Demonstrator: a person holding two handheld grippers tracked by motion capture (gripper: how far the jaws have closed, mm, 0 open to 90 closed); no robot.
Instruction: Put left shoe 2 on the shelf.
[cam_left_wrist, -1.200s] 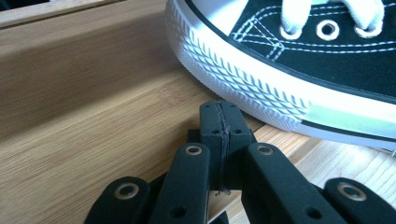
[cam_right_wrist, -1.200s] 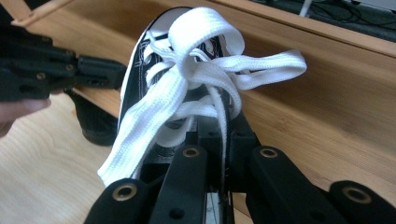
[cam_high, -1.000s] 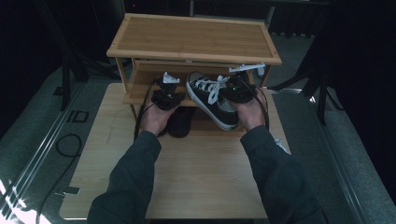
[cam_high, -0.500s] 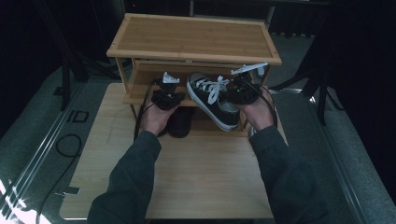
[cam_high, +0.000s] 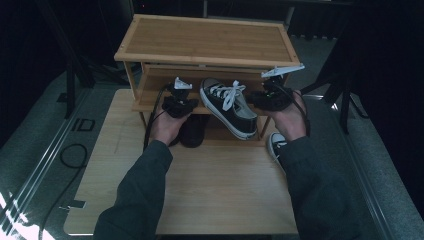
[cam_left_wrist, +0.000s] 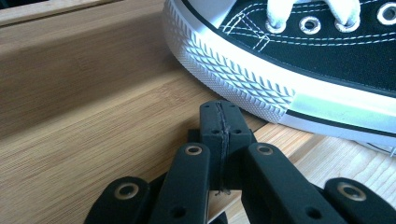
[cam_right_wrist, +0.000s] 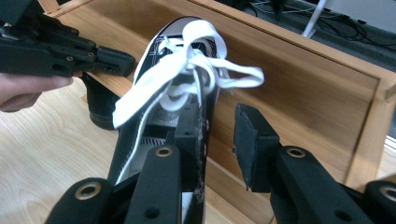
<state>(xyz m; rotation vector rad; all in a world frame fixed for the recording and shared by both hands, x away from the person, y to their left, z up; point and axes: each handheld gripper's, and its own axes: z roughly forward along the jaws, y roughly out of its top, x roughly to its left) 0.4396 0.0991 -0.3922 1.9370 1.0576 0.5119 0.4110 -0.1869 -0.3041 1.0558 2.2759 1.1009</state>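
Observation:
A black canvas sneaker with white laces lies on the middle shelf of a wooden shoe rack, toe to the back left and heel past the shelf's front edge. My right gripper is at its heel and open. In the right gripper view the gripper has one jaw inside the sneaker opening and the other outside, with a gap between. My left gripper is shut on nothing. Its tips rest on the shelf just short of the sneaker's ribbed rubber toe.
A second black shoe stands under the shelf on the light wooden table. Another sneaker sits by my right forearm near the rack's right leg. The rack's back board and side post stand close behind the right gripper.
The right hand and its gripper have shifted slightly to the right at the sneaker's heel. The sneaker and the left gripper have hardly moved.

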